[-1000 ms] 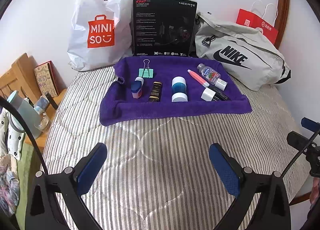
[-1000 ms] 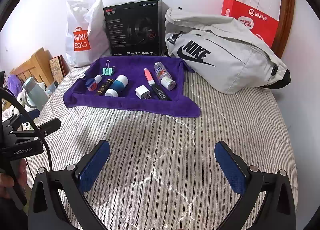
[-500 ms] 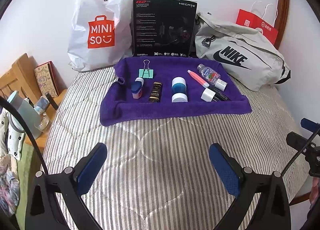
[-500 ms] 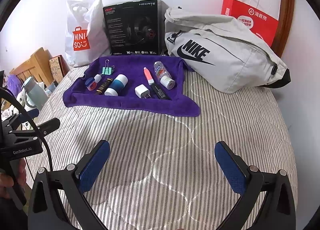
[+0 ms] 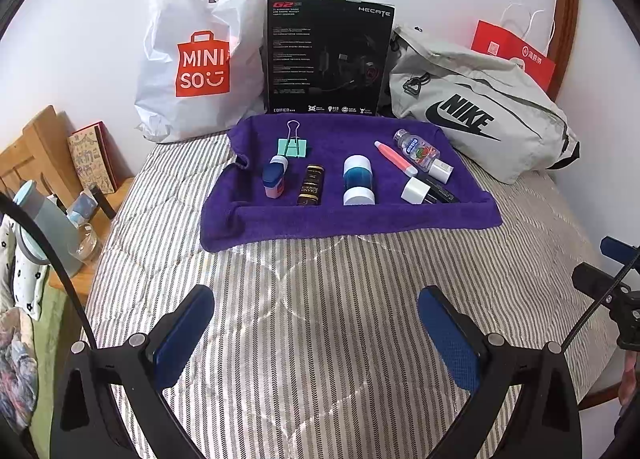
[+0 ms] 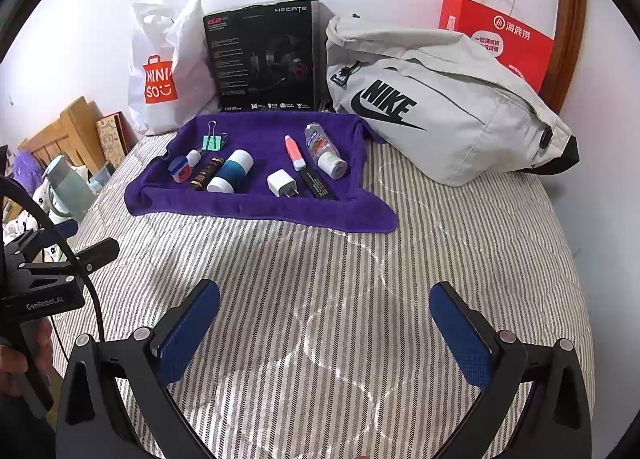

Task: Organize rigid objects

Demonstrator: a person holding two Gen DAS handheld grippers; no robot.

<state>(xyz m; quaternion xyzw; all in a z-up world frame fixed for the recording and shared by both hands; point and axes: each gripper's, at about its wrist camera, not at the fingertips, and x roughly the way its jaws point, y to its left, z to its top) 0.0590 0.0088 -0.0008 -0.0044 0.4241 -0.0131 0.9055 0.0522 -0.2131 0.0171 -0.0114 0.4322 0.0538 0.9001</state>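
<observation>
- While both are held above the striped bed (image 5: pixel 320 319), the left claw (image 5: pixel 316 323) and right claw (image 6: pixel 324 319) are seen spread wide, nothing pinched.
- Rigid objects are laid on the purple towel (image 5: pixel 348 215), well ahead of both claws: teal binder clip (image 5: pixel 294 145), blue-white jar (image 5: pixel 358 179), white charger (image 6: pixel 282 183), pink tube (image 5: pixel 394 157), clear sanitizer bottle (image 5: pixel 420 151).
- Behind the towel, a Miniso bag (image 5: pixel 196 55), Hecate box (image 5: pixel 328 59) and Nike bag (image 5: pixel 480 111) are seen.
</observation>
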